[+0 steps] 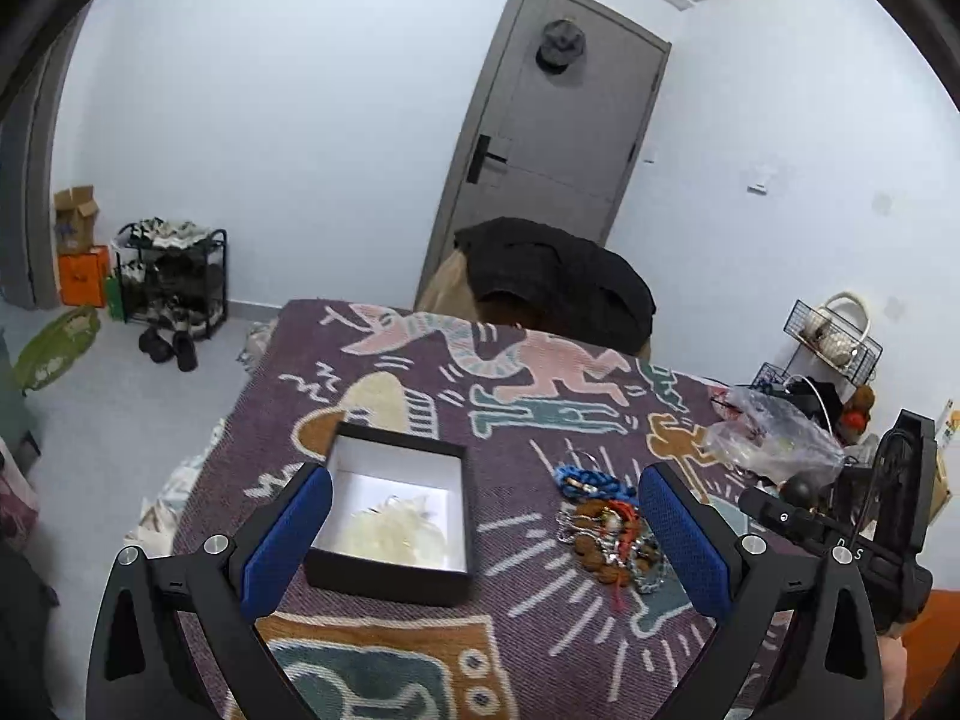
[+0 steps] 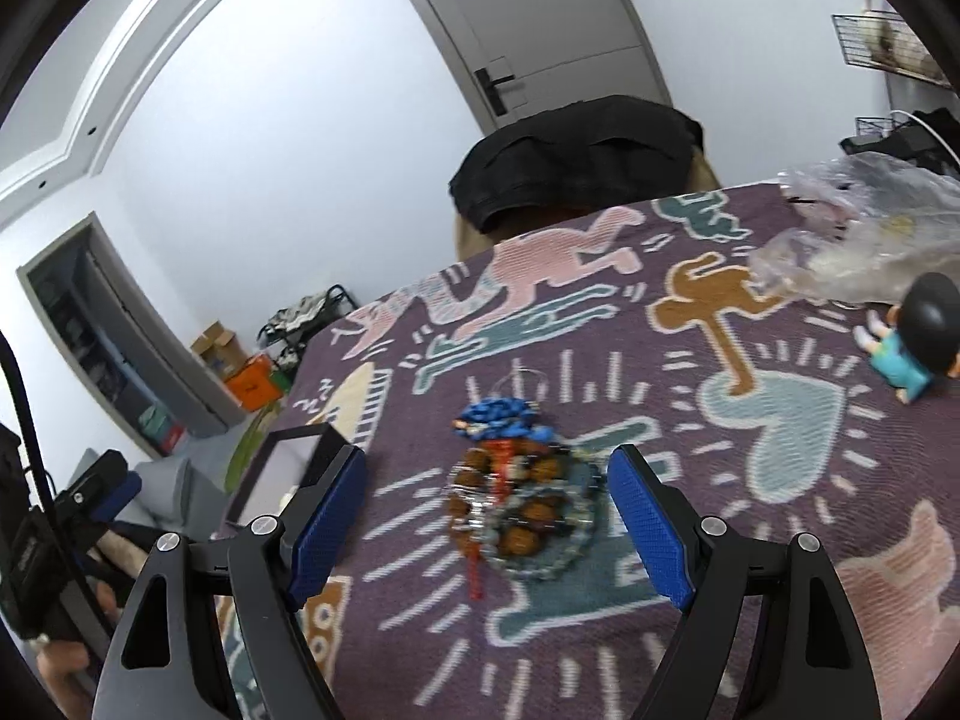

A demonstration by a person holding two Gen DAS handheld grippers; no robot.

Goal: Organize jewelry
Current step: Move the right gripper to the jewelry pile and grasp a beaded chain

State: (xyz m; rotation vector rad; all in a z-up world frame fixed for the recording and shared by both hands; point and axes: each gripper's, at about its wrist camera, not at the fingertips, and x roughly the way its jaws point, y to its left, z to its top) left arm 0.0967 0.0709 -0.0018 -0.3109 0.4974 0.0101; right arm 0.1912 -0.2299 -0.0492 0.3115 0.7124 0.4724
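A black box (image 1: 393, 516) with a white inside stands open on the patterned cloth (image 1: 480, 618); a pale whitish piece of jewelry (image 1: 399, 531) lies in it. To its right lies a heap of jewelry (image 1: 609, 531): blue cord, brown beads, red thread and silver chain. My left gripper (image 1: 486, 531) is open, its blue pads (image 1: 288, 540) wide apart, nothing between them. In the right wrist view the heap (image 2: 519, 495) lies just ahead of my right gripper (image 2: 487, 516), which is open and empty above the cloth. The box's corner (image 2: 294, 456) shows behind its left finger.
A crumpled clear plastic bag (image 2: 864, 240) and a small figurine (image 2: 915, 336) lie at the right of the table. A chair with a black garment (image 1: 558, 282) stands at the far edge. A wire rack (image 1: 831, 336) is at the right, a shoe rack (image 1: 174, 282) on the floor left.
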